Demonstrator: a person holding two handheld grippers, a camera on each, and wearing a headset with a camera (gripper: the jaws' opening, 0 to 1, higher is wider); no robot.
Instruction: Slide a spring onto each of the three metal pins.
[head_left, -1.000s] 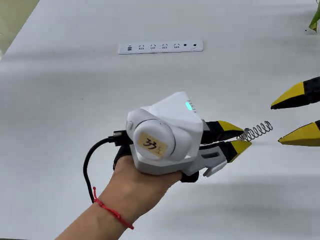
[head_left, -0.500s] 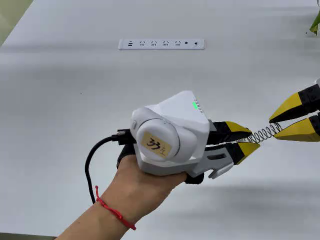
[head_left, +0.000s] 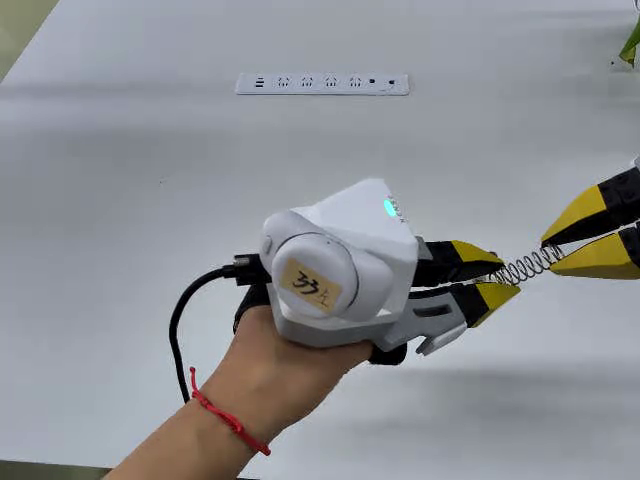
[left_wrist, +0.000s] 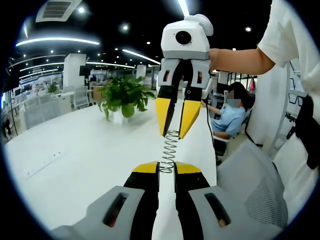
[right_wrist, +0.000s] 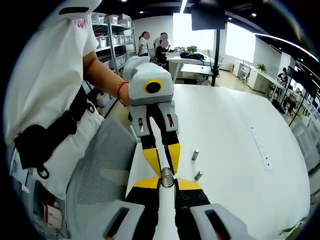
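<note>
Handwritten "33" in dark pen on a tan sticker (head_left: 310, 286), followed by a smaller mark too unclear to read. Sticker pasted on the round white end cap of the left gripper (head_left: 508, 277), writing slanted down to the right. In the right gripper view, small red print (right_wrist: 81, 23) high on a white shirt (right_wrist: 50, 75), too warped and tiny to make out.
</note>
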